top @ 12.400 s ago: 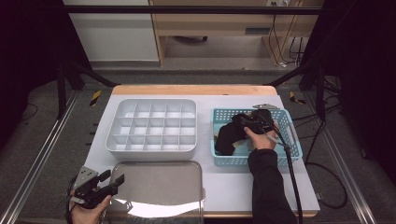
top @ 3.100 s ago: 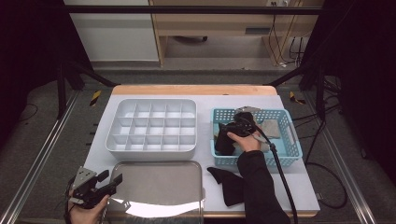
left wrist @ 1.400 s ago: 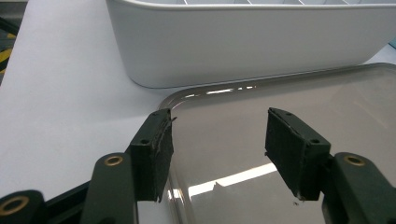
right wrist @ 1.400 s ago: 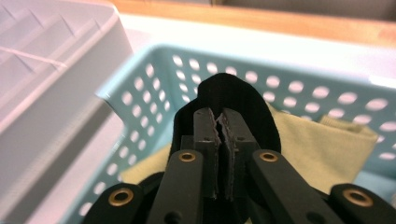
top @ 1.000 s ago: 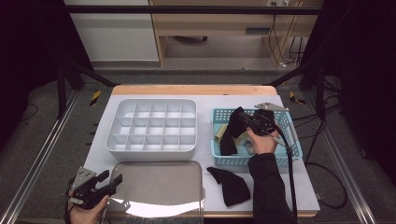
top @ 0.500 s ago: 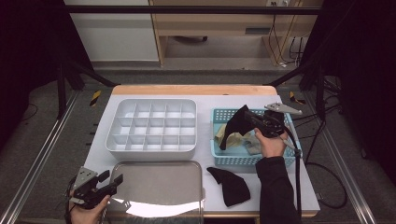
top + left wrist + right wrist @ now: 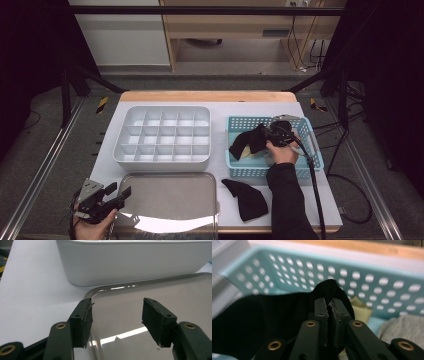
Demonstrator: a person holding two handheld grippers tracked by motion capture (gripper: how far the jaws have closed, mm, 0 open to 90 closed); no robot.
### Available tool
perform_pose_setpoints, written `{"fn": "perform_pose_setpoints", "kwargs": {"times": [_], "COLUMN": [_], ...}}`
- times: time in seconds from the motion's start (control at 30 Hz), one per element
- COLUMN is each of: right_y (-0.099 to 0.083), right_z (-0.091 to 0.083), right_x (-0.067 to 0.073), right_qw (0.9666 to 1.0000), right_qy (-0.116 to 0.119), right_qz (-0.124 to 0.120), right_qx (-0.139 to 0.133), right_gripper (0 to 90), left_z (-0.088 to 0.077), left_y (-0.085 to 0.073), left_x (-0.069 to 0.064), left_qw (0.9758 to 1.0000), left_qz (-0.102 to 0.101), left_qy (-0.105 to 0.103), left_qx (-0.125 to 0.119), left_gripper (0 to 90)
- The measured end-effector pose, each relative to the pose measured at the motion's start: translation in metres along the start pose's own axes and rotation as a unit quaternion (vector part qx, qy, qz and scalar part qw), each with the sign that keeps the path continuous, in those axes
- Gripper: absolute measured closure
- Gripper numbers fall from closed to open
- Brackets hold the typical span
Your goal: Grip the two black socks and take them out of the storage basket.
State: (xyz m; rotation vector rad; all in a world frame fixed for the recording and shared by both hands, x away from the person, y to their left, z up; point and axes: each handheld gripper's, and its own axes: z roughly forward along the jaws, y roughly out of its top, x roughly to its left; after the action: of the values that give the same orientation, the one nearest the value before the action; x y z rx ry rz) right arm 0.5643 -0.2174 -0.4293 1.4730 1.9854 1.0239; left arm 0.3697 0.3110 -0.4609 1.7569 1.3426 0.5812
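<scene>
One black sock (image 7: pixel 269 322), pinched in the right tongs (image 7: pixel 329 305) whose jaws have just been easing apart, inside the blue basket (image 7: pixel 235 165). Second black sock (image 7: pixel 247 200) on the surface nearby. Left tongs (image 7: pixel 115 317) gape, empty, over the metal tray (image 7: pixel 180 297).

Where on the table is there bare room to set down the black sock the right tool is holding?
Free: white table between metal tray and the loose black sock; also the strip left of the compartment box. Crowded: the blue basket, where the right tool pinches a black sock.
</scene>
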Motion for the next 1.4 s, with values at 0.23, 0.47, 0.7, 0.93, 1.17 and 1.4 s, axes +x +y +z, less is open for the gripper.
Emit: {"fn": "perform_pose_setpoints", "kwargs": {"times": [0.23, 0.47, 0.7, 0.93, 1.17, 1.4], "right_y": [0.0, 0.003, -0.002, -0.004, -0.001, 0.006], "right_z": [-0.005, -0.013, 0.001, 0.009, 0.004, -0.016], "right_x": [0.003, 0.019, 0.032, 0.03, 0.025, 0.019], "right_qw": [0.9994, 0.9956, 0.9955, 0.9966, 0.9957, 0.993], "right_qy": [-0.004, 0.035, 0.06, 0.066, 0.075, 0.072], "right_qz": [-0.01, -0.027, -0.036, -0.035, -0.03, -0.018], "right_qx": [-0.033, -0.083, -0.064, -0.033, -0.045, -0.092], "right_gripper": [66.2, 55.0, 46.8, 75.1, 86.4, 86.6], "left_z": [0.0, 0.0, 0.0, 0.0, 0.0, 0.0], "left_y": [0.0, 0.0, 0.0, 0.0, 0.0, 0.0], "left_x": [0.0, -0.001, -0.001, -0.001, 0.0, 0.0], "left_qw": [1.0, 1.0, 1.0, 1.0, 1.0, 1.0], "left_qz": [0.001, 0.002, 0.002, 0.003, 0.002, 0.002], "left_qy": [0.0, 0.0, 0.0, 0.001, 0.001, 0.002], "left_qx": [0.001, 0.002, 0.002, 0.003, 0.002, 0.002], "left_gripper": [40.2, 40.2, 40.3, 40.3, 40.3, 40.3]}}
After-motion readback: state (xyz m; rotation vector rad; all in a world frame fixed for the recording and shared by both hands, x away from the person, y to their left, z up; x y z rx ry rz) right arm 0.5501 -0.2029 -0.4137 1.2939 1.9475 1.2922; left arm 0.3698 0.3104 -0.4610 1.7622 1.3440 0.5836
